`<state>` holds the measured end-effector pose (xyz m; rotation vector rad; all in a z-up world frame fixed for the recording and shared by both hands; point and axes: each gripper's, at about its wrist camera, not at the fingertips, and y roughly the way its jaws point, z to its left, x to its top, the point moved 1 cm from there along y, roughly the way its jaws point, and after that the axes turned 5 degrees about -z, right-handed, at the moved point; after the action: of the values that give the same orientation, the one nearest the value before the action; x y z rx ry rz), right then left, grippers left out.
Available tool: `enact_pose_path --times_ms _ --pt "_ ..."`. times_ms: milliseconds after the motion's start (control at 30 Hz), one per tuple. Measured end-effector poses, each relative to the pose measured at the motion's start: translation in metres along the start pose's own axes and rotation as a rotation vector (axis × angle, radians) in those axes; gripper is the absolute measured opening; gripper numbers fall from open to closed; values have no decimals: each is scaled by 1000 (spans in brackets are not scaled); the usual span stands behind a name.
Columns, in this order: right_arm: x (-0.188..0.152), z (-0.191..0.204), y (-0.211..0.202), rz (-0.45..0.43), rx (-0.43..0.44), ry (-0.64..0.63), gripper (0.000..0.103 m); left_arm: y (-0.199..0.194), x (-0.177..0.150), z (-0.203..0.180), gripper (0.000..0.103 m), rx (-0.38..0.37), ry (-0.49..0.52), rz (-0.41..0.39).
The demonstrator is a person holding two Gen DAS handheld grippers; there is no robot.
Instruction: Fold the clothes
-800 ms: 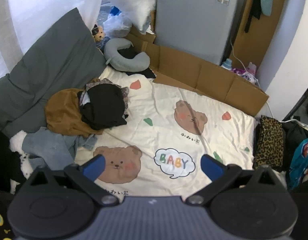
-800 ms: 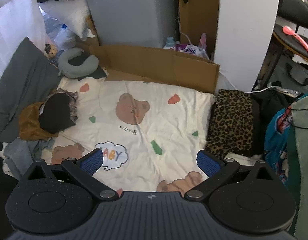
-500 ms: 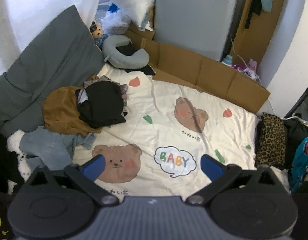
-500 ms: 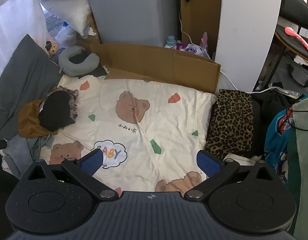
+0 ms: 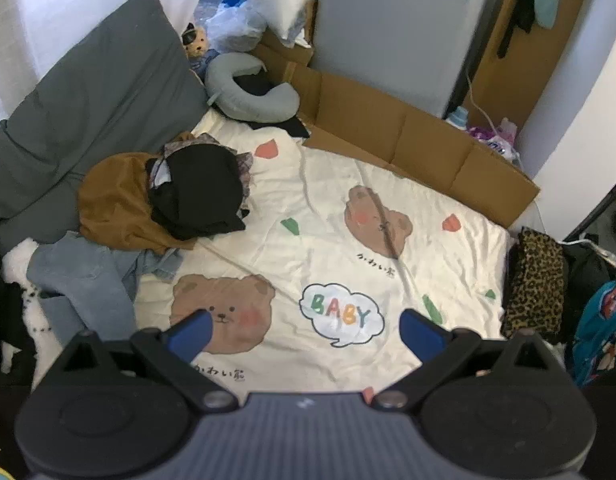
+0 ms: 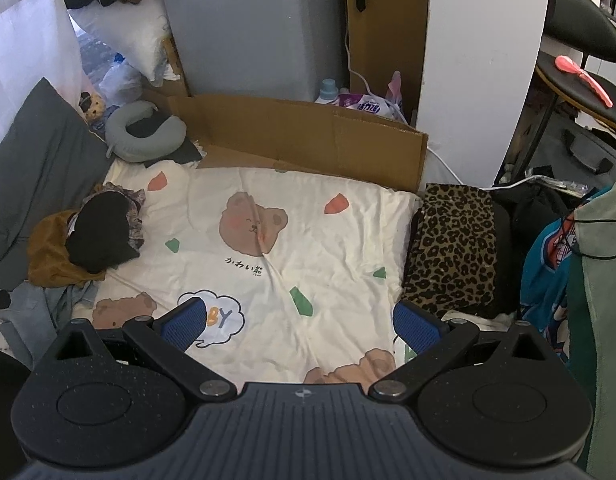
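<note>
Cream bedding printed with brown bears, the quilt [image 5: 332,248] fills the middle of both views and lies mostly bare, giving the widest open room. Both tools hang above its near edge, tilted downward. The left gripper [image 5: 304,330] has its jaws spread wide with nothing between them, and the right gripper [image 6: 304,324] stands just as wide and grips nothing.

The clothes pile [image 5: 164,204] sits at about 10 o'clock in the left view, at the quilt's left edge: a black garment [image 5: 200,192] on top of a brown garment [image 5: 116,200], with blue jeans [image 5: 88,280] spilling toward 8 o'clock. In the right view the pile lies at 9 o'clock.

Edges close in around the quilt. A grey cushion [image 5: 88,96] leans along the left side, touching the pile. A cardboard sheet [image 5: 408,136] stands as a wall along the far edge, from 12 to 2 o'clock, with a grey neck pillow [image 5: 248,92] at its left end. At 3 o'clock a leopard-print fabric [image 6: 456,248] borders the right edge.
</note>
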<state>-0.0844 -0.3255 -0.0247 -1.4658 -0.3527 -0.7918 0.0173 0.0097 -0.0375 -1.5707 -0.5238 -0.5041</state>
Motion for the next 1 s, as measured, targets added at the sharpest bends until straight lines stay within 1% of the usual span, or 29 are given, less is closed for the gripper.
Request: enact_pose_path --times_ms 167,200,267,433,533,700,800,1000 --pt "2 3 0 -2 -9 -11 102 0 -2 -4 101 4 19 0" --pt "1 3 0 -4 -12 -14 102 1 -1 -3 99 0 20 4" --pt "1 3 0 -6 -17 -22 102 2 -2 -2 97 -13 16 7" --pt "2 5 0 -3 -26 -31 102 2 -5 4 97 -40 -25 6" --pt "0 6 0 -8 -22 -31 102 1 -5 4 96 -44 -25 7" --pt "2 2 0 -5 -11 -28 102 -1 -7 4 96 -26 -22 -5" --pt "2 1 0 -4 -3 -16 102 0 -5 3 96 -38 -2 0" --pt "1 -1 0 -11 5 -1 102 0 -6 3 96 -25 0 -5"
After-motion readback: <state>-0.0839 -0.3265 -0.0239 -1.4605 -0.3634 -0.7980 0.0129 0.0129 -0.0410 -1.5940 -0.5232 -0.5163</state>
